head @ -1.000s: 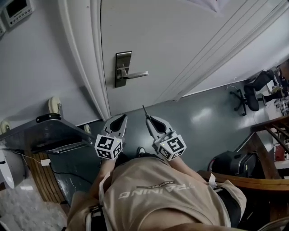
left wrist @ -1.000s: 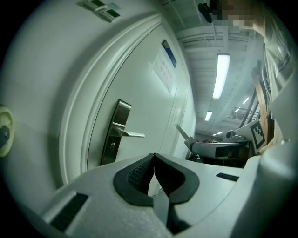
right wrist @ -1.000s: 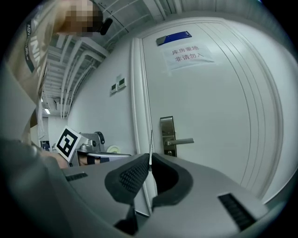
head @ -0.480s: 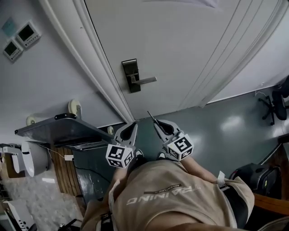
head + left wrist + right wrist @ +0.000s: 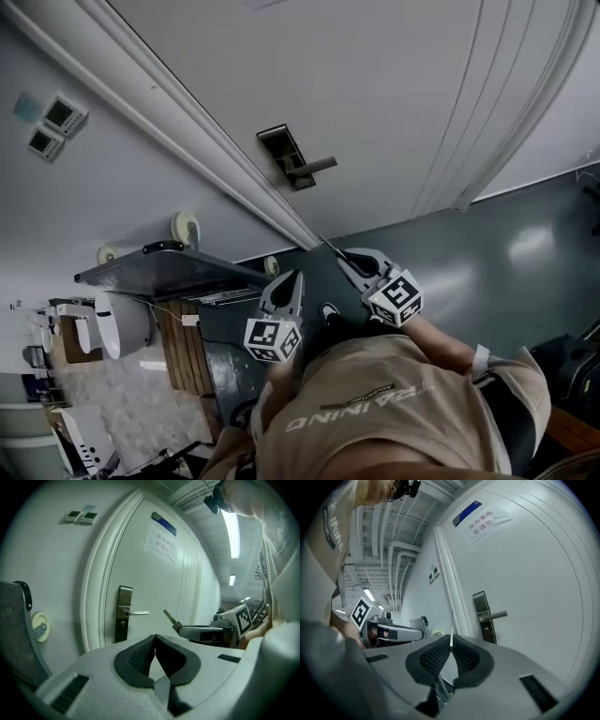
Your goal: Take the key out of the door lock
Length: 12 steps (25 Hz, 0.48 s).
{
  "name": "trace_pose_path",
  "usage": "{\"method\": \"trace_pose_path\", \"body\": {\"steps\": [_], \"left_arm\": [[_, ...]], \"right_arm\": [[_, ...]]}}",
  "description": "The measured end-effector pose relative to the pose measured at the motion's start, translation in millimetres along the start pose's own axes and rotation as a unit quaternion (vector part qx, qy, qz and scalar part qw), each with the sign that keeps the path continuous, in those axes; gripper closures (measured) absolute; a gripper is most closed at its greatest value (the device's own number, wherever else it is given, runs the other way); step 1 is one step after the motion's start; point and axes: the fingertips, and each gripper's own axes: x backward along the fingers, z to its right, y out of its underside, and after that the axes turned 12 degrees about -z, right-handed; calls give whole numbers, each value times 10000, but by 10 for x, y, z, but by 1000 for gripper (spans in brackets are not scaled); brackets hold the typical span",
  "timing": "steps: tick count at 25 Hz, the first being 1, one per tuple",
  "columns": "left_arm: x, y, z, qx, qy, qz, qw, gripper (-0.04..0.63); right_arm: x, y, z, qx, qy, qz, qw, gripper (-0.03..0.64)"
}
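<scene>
Well clear of the door lock (image 5: 281, 145): right hand-held gripper (image 5: 451, 644) clamped on key (image 5: 451, 624), blade poking out, so extraction looks done. Left hand-held gripper (image 5: 154, 640) closed, empty, idle alongside.

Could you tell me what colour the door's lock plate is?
Dark metallic grey; lock plate shows best in right gripper view.

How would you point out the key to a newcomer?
Start at the big white door; the right gripper is held up in front of it. The key is the thin metal strip sticking out of its shut fingers; the left gripper beside it holds nothing.
</scene>
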Motion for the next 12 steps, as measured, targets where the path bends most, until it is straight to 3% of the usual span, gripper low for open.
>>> {"method": "trace_pose_path", "body": {"steps": [7, 12], "left_arm": [[-158, -84, 227, -107, 351, 73, 9993, 586], [-229, -229, 192, -98, 479, 287, 9984, 586]], "right_arm": [[76, -59, -59, -13, -10, 89, 10000, 598], [55, -11, -36, 140, 116, -135, 9997, 598]]}}
